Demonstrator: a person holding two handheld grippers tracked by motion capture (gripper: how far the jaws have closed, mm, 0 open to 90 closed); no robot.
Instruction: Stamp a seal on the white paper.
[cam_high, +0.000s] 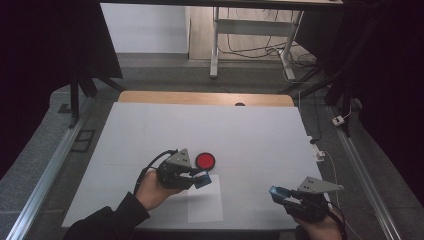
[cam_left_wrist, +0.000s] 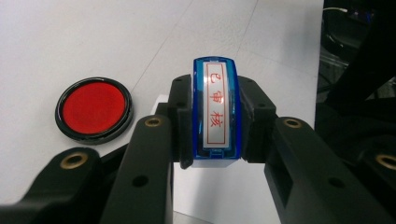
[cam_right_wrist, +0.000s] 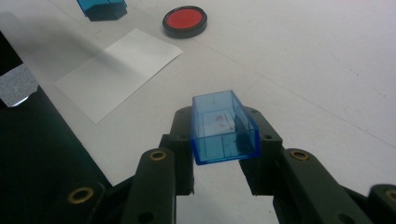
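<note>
Left gripper (cam_left_wrist: 215, 154): black jaws closed tight on a stamp (cam_left_wrist: 215, 109), a glossy blue plastic bar with red characters on its white face, held above the sheet of paper (cam_high: 205, 200). Right gripper (cam_right_wrist: 224, 161): jaws clamped on a clear blue rectangular cap (cam_right_wrist: 223, 127), hollow. Round ink pad (cam_high: 205, 160), red felt in a black rim, on the matte white table (cam_high: 260, 135).

glossy blue plastic stamp (cam_left_wrist: 216, 109), clear plastic cap (cam_right_wrist: 223, 127), seemingly matt paper (cam_right_wrist: 116, 70).
</note>
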